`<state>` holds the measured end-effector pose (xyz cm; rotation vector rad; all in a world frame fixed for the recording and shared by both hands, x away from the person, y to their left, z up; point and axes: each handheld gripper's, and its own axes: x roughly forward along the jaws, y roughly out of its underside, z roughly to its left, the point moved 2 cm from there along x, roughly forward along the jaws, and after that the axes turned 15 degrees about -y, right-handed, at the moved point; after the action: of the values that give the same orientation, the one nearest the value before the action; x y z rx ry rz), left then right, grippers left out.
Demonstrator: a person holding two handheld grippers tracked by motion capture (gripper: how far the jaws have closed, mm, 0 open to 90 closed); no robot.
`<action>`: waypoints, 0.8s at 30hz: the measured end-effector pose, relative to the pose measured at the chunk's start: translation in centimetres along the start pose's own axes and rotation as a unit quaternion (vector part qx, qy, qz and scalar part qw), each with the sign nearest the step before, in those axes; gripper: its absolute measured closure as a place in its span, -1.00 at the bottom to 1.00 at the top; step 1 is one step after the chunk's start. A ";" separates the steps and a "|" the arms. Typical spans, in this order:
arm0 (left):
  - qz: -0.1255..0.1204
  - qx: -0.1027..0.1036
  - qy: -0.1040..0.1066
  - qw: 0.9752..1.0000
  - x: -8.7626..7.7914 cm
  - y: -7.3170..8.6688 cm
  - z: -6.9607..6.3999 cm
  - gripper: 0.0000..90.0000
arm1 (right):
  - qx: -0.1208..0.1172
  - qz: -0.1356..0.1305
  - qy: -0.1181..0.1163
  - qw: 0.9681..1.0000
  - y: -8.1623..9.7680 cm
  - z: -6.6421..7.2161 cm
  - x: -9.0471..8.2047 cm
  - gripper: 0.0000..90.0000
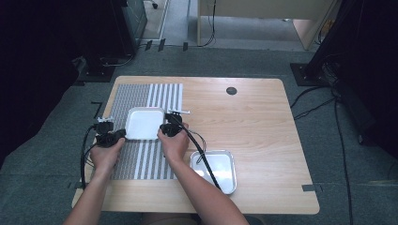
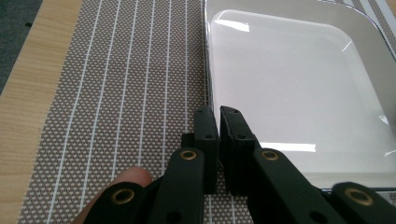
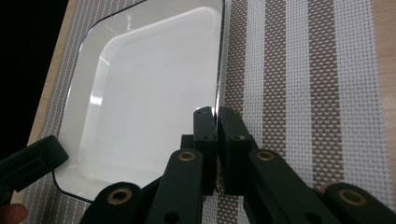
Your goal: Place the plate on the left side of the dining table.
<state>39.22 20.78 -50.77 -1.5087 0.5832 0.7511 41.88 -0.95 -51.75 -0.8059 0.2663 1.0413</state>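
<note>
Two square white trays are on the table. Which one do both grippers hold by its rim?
The tray on the striped mat, with the left gripper and right gripper shut on opposite rims. The other tray sits on bare wood, untouched.

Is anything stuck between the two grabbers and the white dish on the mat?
No. The left gripper and the right gripper each pinch an opposite rim of the white dish on the striped mat; nothing visible sits between.

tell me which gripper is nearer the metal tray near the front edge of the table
Right. The right gripper is on the white plate, above the metal tray; the left gripper is across that plate.
</note>
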 end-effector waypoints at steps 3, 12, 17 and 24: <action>-0.002 -0.008 0.002 1.000 0.2 -0.1 0.1 0.94 | 0.003 -0.003 -0.003 1.000 -0.3 -0.1 0.2 0.94; -0.007 -0.013 0.000 1.000 0.4 -0.2 0.2 0.87 | 0.001 -0.006 -0.010 1.000 -0.6 0.0 0.5 0.80; -0.011 -0.012 -0.017 1.000 0.0 -0.3 0.6 0.53 | -0.018 -0.019 -0.009 1.000 -0.9 0.0 -0.2 0.65; -0.050 -0.005 -0.004 0.999 -2.0 -0.4 1.3 0.05 | -0.068 -0.058 -0.010 0.996 -2.2 -0.4 -3.2 0.31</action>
<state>38.05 21.96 -49.01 -1.5326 0.4948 0.6840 42.22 -3.87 -49.24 -0.9223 0.1300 0.9653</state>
